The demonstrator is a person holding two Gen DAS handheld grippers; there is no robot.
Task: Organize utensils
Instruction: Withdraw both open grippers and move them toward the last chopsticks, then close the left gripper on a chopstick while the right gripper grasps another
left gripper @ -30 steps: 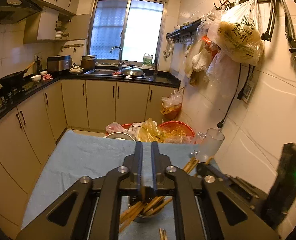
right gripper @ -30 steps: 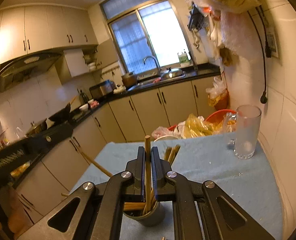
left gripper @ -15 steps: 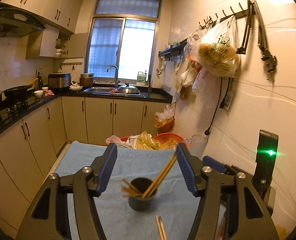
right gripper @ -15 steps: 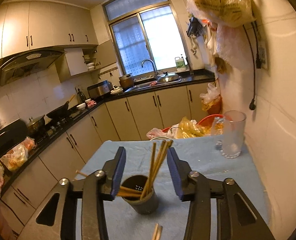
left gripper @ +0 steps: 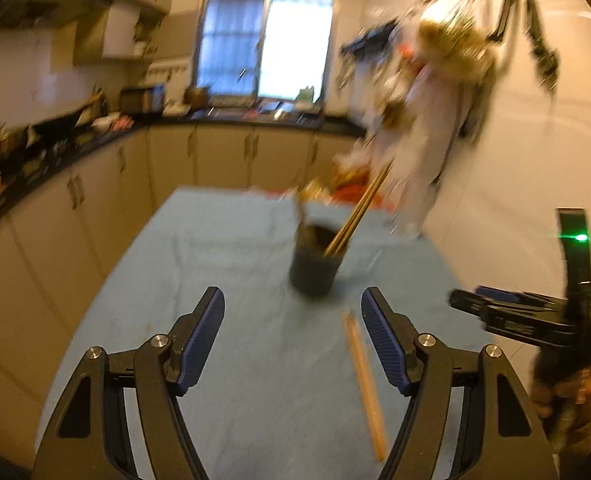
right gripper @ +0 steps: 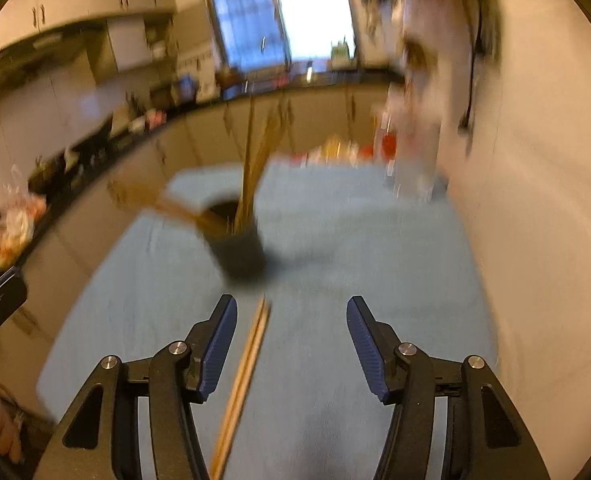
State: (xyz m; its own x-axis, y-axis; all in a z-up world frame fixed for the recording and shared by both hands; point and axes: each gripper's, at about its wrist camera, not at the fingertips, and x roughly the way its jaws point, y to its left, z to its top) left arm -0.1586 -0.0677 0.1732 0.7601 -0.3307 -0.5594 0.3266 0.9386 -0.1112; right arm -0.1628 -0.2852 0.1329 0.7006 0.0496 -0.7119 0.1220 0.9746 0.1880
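Observation:
A dark holder cup [left gripper: 314,270] with several wooden chopsticks [left gripper: 361,209] stands on the blue-clothed table [left gripper: 231,264]; it also shows in the right wrist view [right gripper: 241,250], blurred. A loose pair of chopsticks [left gripper: 364,372] lies on the cloth in front of the cup, also in the right wrist view [right gripper: 244,376]. My left gripper [left gripper: 293,334] is open and empty, back from the cup. My right gripper [right gripper: 292,338] is open and empty; the loose pair lies by its left finger. The right gripper also shows at the right of the left wrist view [left gripper: 535,322].
A clear glass [right gripper: 413,182] stands at the table's far right by the wall. Red basins and bags [left gripper: 351,188] sit beyond the far edge. Cabinets and a cluttered counter [left gripper: 55,132] run along the left. Bags hang on the right wall [left gripper: 451,52].
Both grippers opened, let go of the chopsticks in the cup, and pulled back and up from it. Both views are now motion-blurred.

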